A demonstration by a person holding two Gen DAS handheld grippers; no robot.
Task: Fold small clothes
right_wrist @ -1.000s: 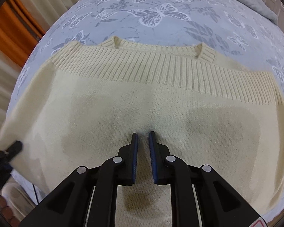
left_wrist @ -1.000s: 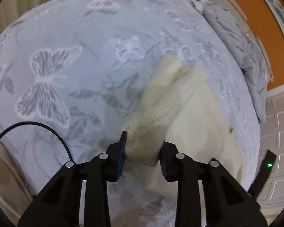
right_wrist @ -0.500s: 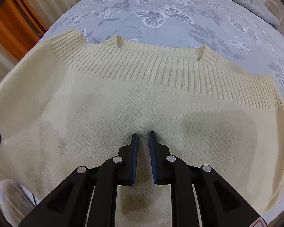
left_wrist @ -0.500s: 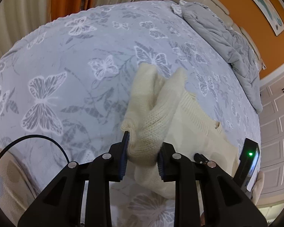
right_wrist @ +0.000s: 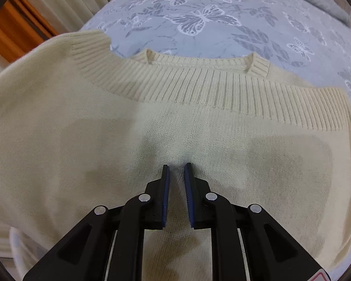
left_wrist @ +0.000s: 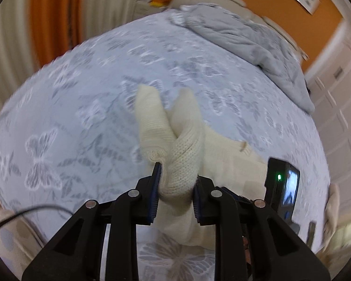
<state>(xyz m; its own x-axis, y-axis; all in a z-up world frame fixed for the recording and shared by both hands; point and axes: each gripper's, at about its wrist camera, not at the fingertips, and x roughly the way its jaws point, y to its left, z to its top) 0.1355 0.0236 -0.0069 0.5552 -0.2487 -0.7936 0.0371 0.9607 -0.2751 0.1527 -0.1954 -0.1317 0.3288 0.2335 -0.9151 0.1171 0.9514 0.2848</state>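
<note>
While the left tongs point(left_wrist: 175, 194) press both blue pads against a thick bunch of the cream knitted sweater point(left_wrist: 177, 159), the knit fills the whole gap between them and rises out toward 12 o'clock in 2 soft lobes. From this bunch the rest of the garment runs down toward 4 o'clock and lies on the bed point(left_wrist: 82, 107), which has a pale blue cover with grey and white butterflies. At 3 o'clock in the left wrist view, a black device with a green light point(left_wrist: 282, 187) stands just beside the sweater; the picture is blurred there. A grey duvet point(left_wrist: 250, 37) lies crumpled at 1 o'clock, well apart from the sweater.

In the right wrist view the sweater point(right_wrist: 105, 128) is spread over the bed point(right_wrist: 199, 7) and takes most of the picture. Its ribbed neck band point(right_wrist: 199, 79) runs across from 10 o'clock to 3 o'clock, and the collar opening is at 12 o'clock. The part at 10 o'clock looks lifted from the cover. The right tongs point(right_wrist: 176, 167) are over the plain knit below the band, with only a narrow gap between the pads and no cloth in it. I cannot tell if the tips touch the knit.
</note>
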